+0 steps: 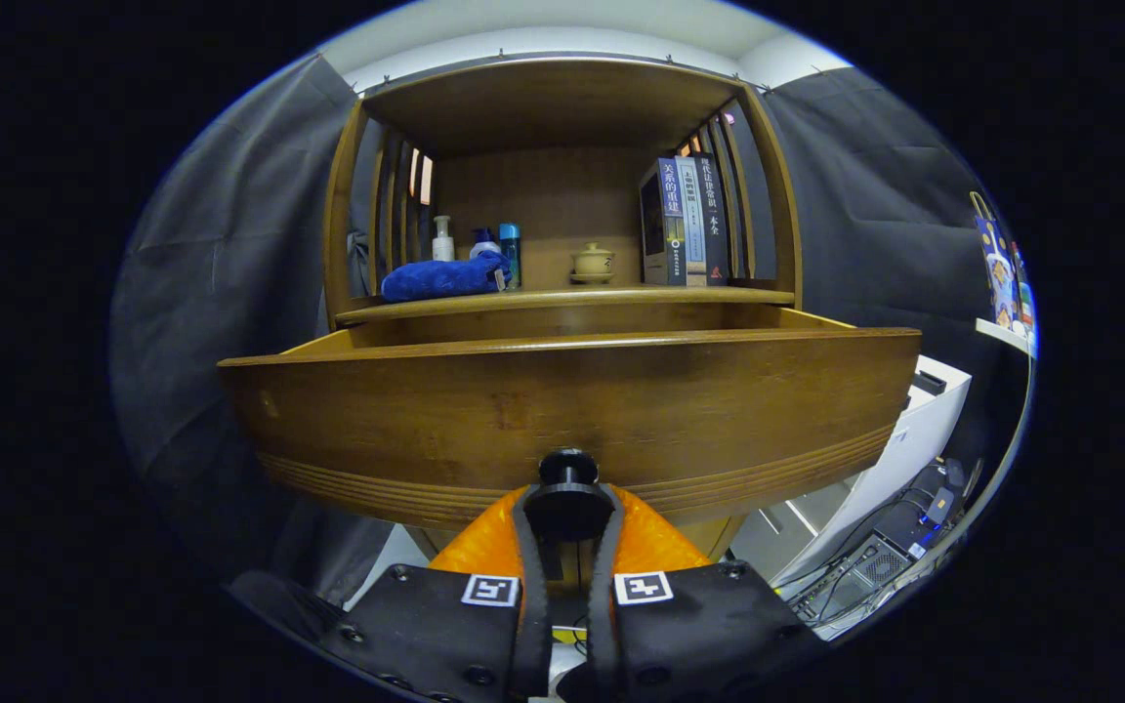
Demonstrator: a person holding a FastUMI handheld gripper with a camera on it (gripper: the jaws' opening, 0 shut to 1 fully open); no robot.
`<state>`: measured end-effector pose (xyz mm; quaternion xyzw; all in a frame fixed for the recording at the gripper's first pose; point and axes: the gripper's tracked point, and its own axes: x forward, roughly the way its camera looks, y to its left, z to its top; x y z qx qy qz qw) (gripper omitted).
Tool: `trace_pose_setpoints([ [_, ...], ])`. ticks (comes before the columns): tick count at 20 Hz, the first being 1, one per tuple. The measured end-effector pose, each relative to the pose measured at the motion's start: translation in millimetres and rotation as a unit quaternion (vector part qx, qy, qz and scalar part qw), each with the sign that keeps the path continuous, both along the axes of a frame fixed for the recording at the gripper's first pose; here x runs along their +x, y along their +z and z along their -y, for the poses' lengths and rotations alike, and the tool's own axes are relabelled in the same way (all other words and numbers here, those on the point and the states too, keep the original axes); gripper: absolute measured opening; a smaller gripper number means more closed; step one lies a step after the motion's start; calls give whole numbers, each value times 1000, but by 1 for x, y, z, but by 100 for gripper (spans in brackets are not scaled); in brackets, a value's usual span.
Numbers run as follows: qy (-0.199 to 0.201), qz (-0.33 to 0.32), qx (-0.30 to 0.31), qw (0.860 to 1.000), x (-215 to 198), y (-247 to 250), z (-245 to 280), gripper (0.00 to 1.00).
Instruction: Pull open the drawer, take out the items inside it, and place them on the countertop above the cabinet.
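Now hand-held gripper point(567, 508) clamps knob point(567, 469) (drawer point(562, 410) open).

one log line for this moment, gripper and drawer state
phase: opening drawer | gripper: shut on drawer knob | drawer: pulled out | drawer contents: hidden behind front panel | countertop: blue cloth, bottles, books

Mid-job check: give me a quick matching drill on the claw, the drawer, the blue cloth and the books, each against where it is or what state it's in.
Things:
1. claw
2. drawer
3. blue cloth
4. books

Places or states:
A. standing upright at one end of the countertop
B. pulled out from the cabinet
C. shut on the drawer knob
D. lying on the countertop beside the bottles

Pairs: 1-C, 2-B, 3-D, 4-A
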<state>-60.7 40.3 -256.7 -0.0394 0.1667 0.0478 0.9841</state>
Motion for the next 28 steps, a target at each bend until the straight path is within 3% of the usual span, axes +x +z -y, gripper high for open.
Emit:
trace_pose_setpoints([
  [13,-12,-7,8,1000,-20,-3,-2,24],
  [18,-4,-7,-10,1000,-19,9,-5,49],
  [20,6,16,-10,1000,-18,30,-12,51],
  [24,28,44,-14,999,-18,63,-26,94],
  [28,44,76,7,996,-13,99,-42,94],
])
